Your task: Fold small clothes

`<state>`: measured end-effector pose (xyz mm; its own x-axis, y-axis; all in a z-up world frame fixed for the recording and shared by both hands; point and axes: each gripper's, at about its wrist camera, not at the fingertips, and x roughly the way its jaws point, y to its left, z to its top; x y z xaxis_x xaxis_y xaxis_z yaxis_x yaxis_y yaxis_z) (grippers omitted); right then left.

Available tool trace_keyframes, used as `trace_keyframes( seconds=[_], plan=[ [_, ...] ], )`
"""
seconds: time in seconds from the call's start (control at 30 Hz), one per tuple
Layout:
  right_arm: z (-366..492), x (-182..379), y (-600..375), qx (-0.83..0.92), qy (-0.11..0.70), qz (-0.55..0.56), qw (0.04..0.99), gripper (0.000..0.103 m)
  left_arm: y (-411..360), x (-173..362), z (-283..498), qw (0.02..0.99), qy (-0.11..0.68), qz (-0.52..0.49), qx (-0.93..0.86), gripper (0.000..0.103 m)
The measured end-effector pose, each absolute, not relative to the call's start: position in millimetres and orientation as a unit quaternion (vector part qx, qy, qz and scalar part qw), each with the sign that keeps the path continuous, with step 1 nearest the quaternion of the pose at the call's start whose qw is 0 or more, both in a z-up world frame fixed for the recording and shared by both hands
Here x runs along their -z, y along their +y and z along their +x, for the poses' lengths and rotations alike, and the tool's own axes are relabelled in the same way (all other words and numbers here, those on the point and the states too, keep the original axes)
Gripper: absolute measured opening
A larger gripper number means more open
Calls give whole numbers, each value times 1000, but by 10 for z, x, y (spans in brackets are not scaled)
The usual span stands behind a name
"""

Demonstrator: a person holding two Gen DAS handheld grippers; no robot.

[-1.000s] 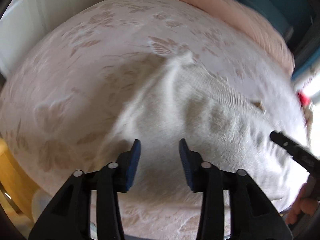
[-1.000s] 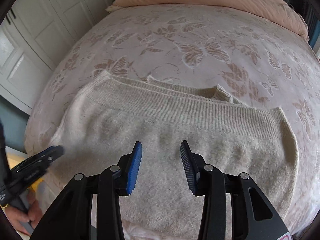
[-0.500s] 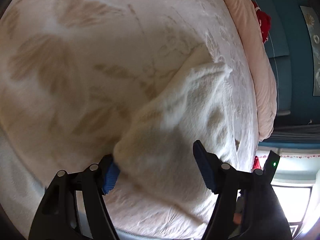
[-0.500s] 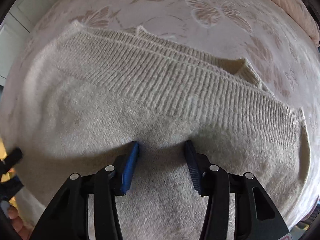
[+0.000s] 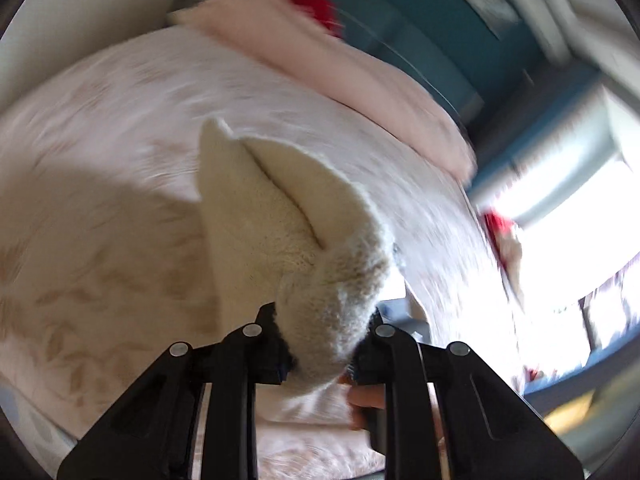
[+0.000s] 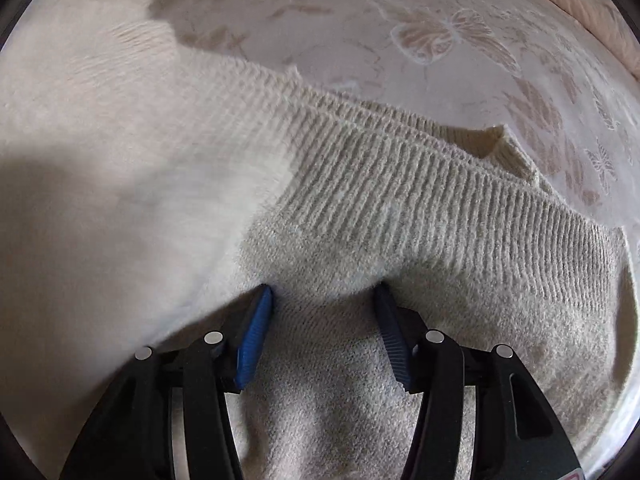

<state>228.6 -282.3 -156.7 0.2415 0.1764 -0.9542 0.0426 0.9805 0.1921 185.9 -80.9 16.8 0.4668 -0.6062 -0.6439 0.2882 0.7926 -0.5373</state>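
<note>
A cream knitted sweater lies on the bed, its ribbed hem across the middle of the right wrist view. My left gripper is shut on a bunched edge of the sweater and holds it lifted above the bed; the fabric hides its blue pads. That lifted part sweeps blurred across the left of the right wrist view. My right gripper is open, its blue fingertips pressed down on the sweater's middle.
The bed has a pale pink cover with butterfly print. A peach duvet lies at the far side, with something red behind it. A teal wall and a bright window stand to the right.
My left gripper has closed on the sweater's edge and lifted it up and over towards the right. My right gripper has lowered onto the sweater and stays pressed there.
</note>
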Motion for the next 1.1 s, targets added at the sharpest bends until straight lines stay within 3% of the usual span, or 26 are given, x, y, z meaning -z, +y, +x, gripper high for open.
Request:
trace_keyframes(
  seconds=[0.1,0.23,0.4,0.43,0.5,0.67,0.87,1.1],
  plan=[
    [1768,1271,-3459,-29,563,194,803,50,-1472,-247,1704,834,445,-107,307,19],
    [916,1173,-4260,59,538,244,804,53,-2208,-38,1468,814,475,-34,333,21],
    [-39,1183,-4968,102,511,321,791,55,-2790,580,1101,775,533,47,337,38],
    [-73,1135,-4993,102,507,322,793,55,-2779,642,1004,784,529,55,322,41],
    [-114,1074,-4950,88,498,330,797,55,-2668,630,866,793,513,38,327,61],
    [166,972,-4675,12,474,364,802,69,-2179,447,612,805,485,29,341,79],
    [728,1005,-4241,-12,508,346,788,81,-1636,515,700,822,494,53,277,80],
    [918,1199,-4012,28,558,306,771,82,-1371,851,977,826,511,86,221,78]
  ],
)
